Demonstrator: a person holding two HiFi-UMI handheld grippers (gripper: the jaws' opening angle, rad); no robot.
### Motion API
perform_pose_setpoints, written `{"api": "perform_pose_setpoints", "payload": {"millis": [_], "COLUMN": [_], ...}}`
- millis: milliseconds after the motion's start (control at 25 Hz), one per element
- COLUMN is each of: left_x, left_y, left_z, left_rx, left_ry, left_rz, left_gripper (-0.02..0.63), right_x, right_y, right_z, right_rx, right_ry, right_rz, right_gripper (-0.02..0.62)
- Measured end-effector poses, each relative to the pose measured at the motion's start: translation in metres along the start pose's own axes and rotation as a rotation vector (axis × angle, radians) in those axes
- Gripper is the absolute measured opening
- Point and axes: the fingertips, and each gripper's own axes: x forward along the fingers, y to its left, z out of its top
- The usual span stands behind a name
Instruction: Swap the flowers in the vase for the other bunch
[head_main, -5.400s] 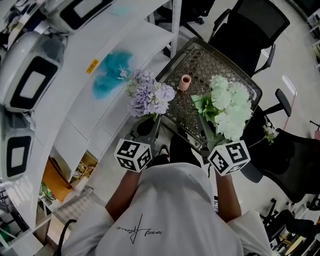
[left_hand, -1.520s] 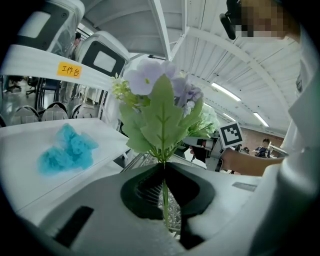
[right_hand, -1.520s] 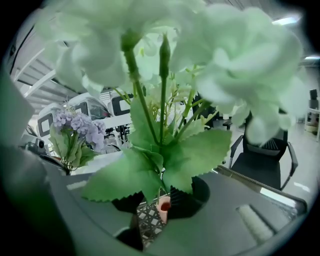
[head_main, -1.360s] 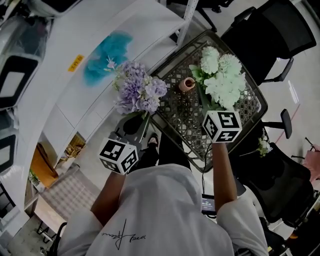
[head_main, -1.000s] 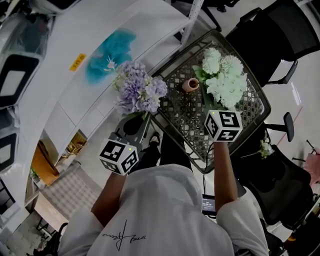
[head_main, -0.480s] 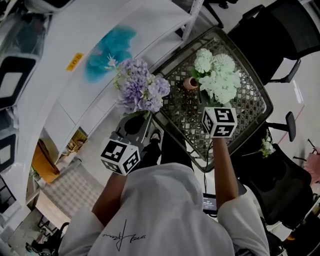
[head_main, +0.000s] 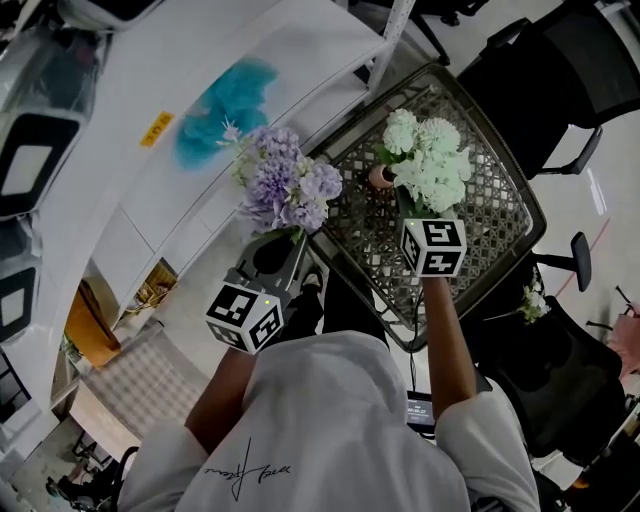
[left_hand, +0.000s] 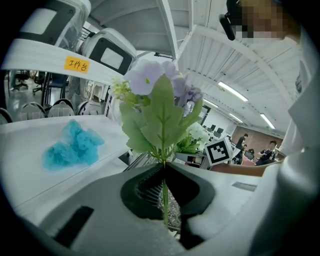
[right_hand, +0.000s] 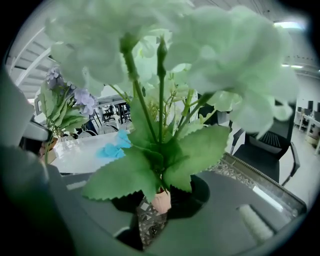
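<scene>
**Spotter A:** Closest to you, your left hand-held gripper (head_main: 283, 250) has its jaws all but together. They are pinched on the one thin stem of the purple bunch (head_main: 287, 185). The blooms stand up just past its tips, beside the near left edge of the mesh worktop (head_main: 490, 215).

**Spotter B:** Your right hand-held gripper (head_main: 408, 205) is out over that mesh. Its jaws stand about half apart, closed on the stems of the pale green bunch (head_main: 428, 165). The leaves cover the very spot where the pads meet them. The flower heads rise right in front of its tips.

**Spotter A:** The vase (head_main: 380, 178), small and pink, stands upright on the mesh just ahead of your right hand-held gripper and a little to its left. In the right gripper view it sits between the jaws, directly under the lowest leaves.

**Spotter B:** The stem ends come down to its mouth. You cannot tell from here whether they are inside it.

**Spotter A:** Farther out, beyond and left of your left hand-held gripper, a blue fluffy heap (head_main: 225, 105) lies on the white worktop (head_main: 300, 50).

**Spotter B:** Beyond your right hand-held gripper, past the far side of the mesh, stands a black office chair (head_main: 530, 70).
</scene>
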Motion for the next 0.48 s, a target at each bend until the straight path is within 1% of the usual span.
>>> {"api": "perform_pose_setpoints", "payload": {"millis": [200, 480], "left_x": [-0.001, -0.001], "left_y": [0.000, 0.002], "left_z": [-0.002, -0.003], "left_rx": [-0.005, -0.001], "left_ry": [0.001, -0.006], "left_rz": [0.004, 0.027], "left_gripper": [0.017, 0.017], "right_x": [0.006, 0.013], "right_y": [0.002, 0.001], "right_z": [-0.006, -0.017], "right_rx": [0.012, -0.001], "right_ry": [0.014, 0.044], "right_rz": [0.009, 0.006], "right_gripper": [0.095, 0.097]}}
